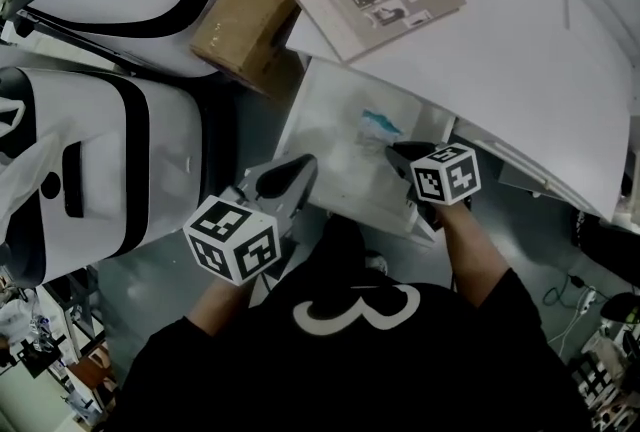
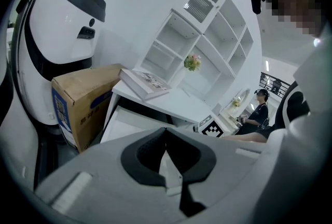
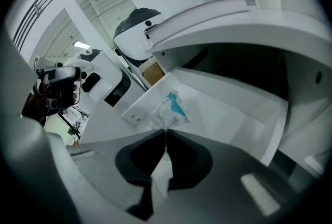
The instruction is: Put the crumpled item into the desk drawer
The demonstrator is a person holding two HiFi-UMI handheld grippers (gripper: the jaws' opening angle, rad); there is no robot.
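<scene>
Placing step: right gripper [image 3: 166, 132] fingers clenched on crumpled item [image 3: 169, 108], low over open drawer [image 3: 228, 116]. Left gripper [image 2: 166, 130] fingers clenched, empty. Next: release item, withdraw, close drawer.

left gripper [image 2: 166, 129]: jaws together | cardboard box [image 2: 78, 106] beside desk [image 2: 182, 102] | book [image 2: 144, 83] on desk

Crumpled item [image 3: 168, 108]: thin, whitish, translucent wad with a bright blue patch, creased and bunched. It is seen inside the desk drawer [image 3: 228, 114], over its floor. The drawer is white, shallow and pulled well out from beneath the worktop, its interior fully exposed.
</scene>
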